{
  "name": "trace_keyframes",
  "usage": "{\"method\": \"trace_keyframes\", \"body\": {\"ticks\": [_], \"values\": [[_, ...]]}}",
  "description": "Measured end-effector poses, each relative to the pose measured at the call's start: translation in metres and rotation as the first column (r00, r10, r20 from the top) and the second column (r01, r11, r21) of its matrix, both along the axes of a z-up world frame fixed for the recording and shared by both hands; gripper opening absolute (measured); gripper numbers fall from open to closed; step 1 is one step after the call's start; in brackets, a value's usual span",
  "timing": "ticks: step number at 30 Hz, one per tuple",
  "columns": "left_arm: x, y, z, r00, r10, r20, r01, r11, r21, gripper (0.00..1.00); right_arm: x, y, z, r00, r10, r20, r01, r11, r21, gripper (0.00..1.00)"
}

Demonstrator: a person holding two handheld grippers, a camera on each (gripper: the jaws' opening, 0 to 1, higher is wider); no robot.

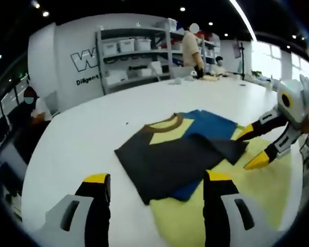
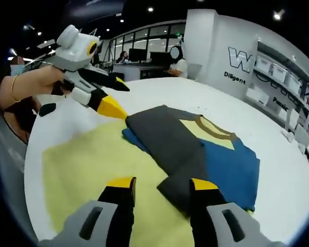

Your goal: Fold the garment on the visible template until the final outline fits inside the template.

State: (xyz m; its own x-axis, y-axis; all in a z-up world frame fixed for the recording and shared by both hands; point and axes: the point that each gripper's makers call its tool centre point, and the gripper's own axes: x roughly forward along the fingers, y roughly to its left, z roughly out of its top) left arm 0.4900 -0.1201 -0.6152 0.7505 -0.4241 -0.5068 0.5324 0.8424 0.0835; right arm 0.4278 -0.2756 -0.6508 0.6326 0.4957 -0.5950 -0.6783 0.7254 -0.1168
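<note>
Garment (image 1: 170, 154) folded on template (image 1: 247, 185) | ahead of both tongs | both agape, empty

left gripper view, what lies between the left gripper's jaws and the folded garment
Only bare white table lies between the open left gripper and the dark garment; the yellow template starts beside the right-hand jaw.

Bare white tabletop (image 1: 92, 123) lies open on the far side of the folded T-shirt (image 1: 175, 154) toward the shelving rack (image 1: 134, 56), while the near edge is occupied by the yellow template (image 2: 92, 170) and both grippers, left (image 2: 105, 95) and right (image 1: 255, 149).
</note>
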Motion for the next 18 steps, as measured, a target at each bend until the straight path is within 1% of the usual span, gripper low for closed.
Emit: {"method": "trace_keyframes", "body": {"ticks": [2, 4, 9, 12, 16, 17, 18], "values": [[0.001, 0.004, -0.003, 1.0, 0.008, 0.006, -0.008, 1.0, -0.001, 0.55, 0.001, 0.001, -0.003, 1.0, 0.0, -0.004, 0.0, 1.0, -0.003, 0.33], [0.001, 0.009, -0.009, 1.0, 0.012, 0.002, -0.012, 1.0, 0.014, 0.47, 0.002, 0.001, -0.008, 1.0, -0.002, -0.013, 0.002, 1.0, -0.01, 0.33], [-0.001, 0.021, -0.019, 1.0, 0.024, -0.008, -0.024, 0.999, 0.028, 0.41, 0.002, -0.001, -0.018, 1.0, 0.003, -0.021, -0.003, 0.999, -0.041, 0.28], [-0.002, 0.03, -0.028, 0.999, 0.031, -0.016, -0.03, 0.998, 0.06, 0.37, 0.004, -0.003, -0.02, 1.0, -0.006, -0.02, 0.005, 0.999, -0.052, 0.25], [-0.002, 0.037, -0.037, 0.998, 0.043, -0.039, -0.041, 0.997, 0.064, 0.34, 0.005, -0.006, -0.022, 1.0, -0.011, -0.017, 0.01, 0.998, -0.067, 0.2], [-0.003, 0.039, -0.039, 0.998, 0.042, -0.043, -0.039, 0.997, 0.068, 0.33, 0.005, -0.007, -0.023, 1.0, -0.007, -0.016, 0.006, 0.997, -0.082, 0.19], [-0.004, 0.04, -0.041, 0.998, 0.04, -0.047, -0.037, 0.997, 0.071, 0.33, 0.006, -0.007, -0.022, 1.0, -0.01, -0.01, 0.009, 0.997, -0.079, 0.18]]}}
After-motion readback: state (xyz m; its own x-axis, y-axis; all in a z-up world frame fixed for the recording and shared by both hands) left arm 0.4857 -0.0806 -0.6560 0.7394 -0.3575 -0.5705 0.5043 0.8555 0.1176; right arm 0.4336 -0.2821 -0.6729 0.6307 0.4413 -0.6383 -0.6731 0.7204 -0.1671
